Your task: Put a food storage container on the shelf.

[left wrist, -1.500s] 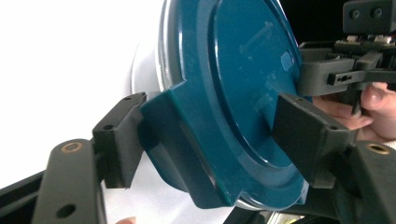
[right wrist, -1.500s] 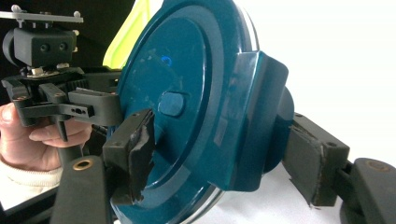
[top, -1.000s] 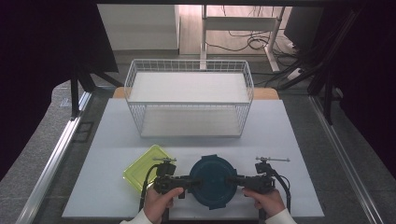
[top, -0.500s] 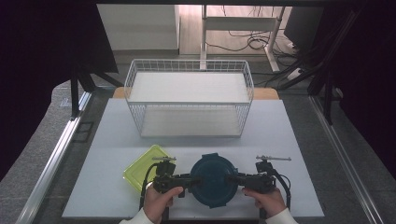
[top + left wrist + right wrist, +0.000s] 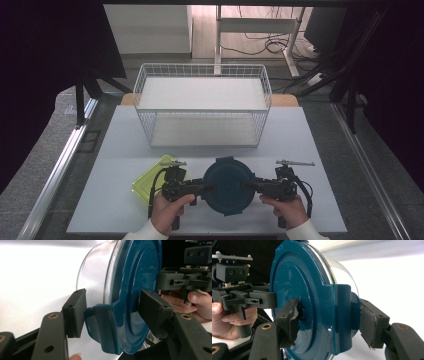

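Both grippers, left (image 5: 209, 187) and right (image 5: 250, 186), clamp their fingers on opposite latches of the round blue-lidded container (image 5: 228, 185), steadying it low over the bench (image 5: 125, 150), probably to carry it level.

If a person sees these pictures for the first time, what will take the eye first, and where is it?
First comes the round container with a dark blue lid, near the front edge of the white table, with the left gripper and the right gripper clamped on its opposite sides. Next, the white wire basket stands at the back of the table. A yellow-green lid lies flat beside the left gripper.
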`<act>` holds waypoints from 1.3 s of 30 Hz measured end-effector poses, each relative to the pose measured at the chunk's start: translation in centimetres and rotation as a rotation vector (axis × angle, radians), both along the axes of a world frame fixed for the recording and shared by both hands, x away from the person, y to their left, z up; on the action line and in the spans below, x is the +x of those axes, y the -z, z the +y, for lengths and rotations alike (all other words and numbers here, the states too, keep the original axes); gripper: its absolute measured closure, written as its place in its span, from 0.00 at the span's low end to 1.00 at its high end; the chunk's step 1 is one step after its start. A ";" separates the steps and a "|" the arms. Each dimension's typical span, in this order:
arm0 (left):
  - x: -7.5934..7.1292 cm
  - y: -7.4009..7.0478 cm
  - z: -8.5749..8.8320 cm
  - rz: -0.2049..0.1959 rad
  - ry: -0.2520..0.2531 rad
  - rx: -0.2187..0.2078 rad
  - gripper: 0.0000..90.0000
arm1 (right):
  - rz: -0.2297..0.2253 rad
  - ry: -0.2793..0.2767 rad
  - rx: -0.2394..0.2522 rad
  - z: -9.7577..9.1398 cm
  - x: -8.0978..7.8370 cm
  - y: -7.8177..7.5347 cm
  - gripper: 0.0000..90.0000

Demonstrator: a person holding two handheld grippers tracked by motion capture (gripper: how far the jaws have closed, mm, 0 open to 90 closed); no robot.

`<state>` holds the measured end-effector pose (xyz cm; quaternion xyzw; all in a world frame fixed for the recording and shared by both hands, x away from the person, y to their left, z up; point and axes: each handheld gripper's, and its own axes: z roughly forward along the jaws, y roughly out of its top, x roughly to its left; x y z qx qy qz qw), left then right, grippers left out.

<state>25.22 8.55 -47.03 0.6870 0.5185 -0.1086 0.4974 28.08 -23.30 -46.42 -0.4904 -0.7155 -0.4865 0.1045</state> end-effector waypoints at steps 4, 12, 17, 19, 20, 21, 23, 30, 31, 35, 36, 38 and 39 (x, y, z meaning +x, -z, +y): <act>0.5 -0.8 0.2 -0.010 -0.004 0.003 0.45 | -0.013 -0.003 0.005 0.1 0.5 -0.7 0.43; 1.6 -2.5 0.9 -0.033 -0.012 0.005 0.45 | -0.045 -0.005 0.018 0.7 1.7 -2.2 0.43; 2.2 -3.2 1.4 -0.046 -0.024 -0.003 0.45 | -0.054 -0.004 0.021 1.3 2.5 -3.0 0.43; 2.5 -3.5 1.7 -0.051 -0.028 -0.005 0.45 | -0.059 -0.006 0.023 1.5 2.8 -3.4 0.43; 2.6 -3.7 1.8 -0.053 -0.029 -0.005 0.45 | -0.060 -0.005 0.025 1.6 3.0 -3.6 0.43; 2.7 -3.8 1.9 -0.053 -0.031 -0.007 0.45 | -0.063 -0.005 0.025 1.7 3.1 -3.7 0.43; 2.9 -4.1 2.1 -0.051 -0.034 -0.010 0.45 | -0.069 -0.008 0.025 2.0 3.4 -4.0 0.43; 3.7 -5.1 2.7 -0.059 -0.044 -0.020 0.46 | -0.089 -0.008 0.027 2.6 4.3 -5.2 0.43; 3.8 -5.3 2.8 -0.061 -0.045 -0.019 0.46 | -0.086 -0.008 0.029 2.7 4.5 -5.4 0.43; 4.3 -5.9 3.1 -0.066 -0.048 -0.020 0.46 | -0.095 -0.015 0.025 3.0 5.2 -6.0 0.43; 4.5 -6.0 3.2 -0.068 -0.047 -0.019 0.46 | -0.094 -0.015 0.025 3.1 5.3 -6.2 0.43; 4.8 -6.2 3.3 -0.070 -0.046 -0.017 0.46 | -0.096 -0.019 0.025 3.2 5.7 -6.5 0.43; 5.0 -6.3 3.4 -0.068 -0.049 -0.020 0.46 | -0.094 -0.018 0.022 3.3 5.9 -6.6 0.43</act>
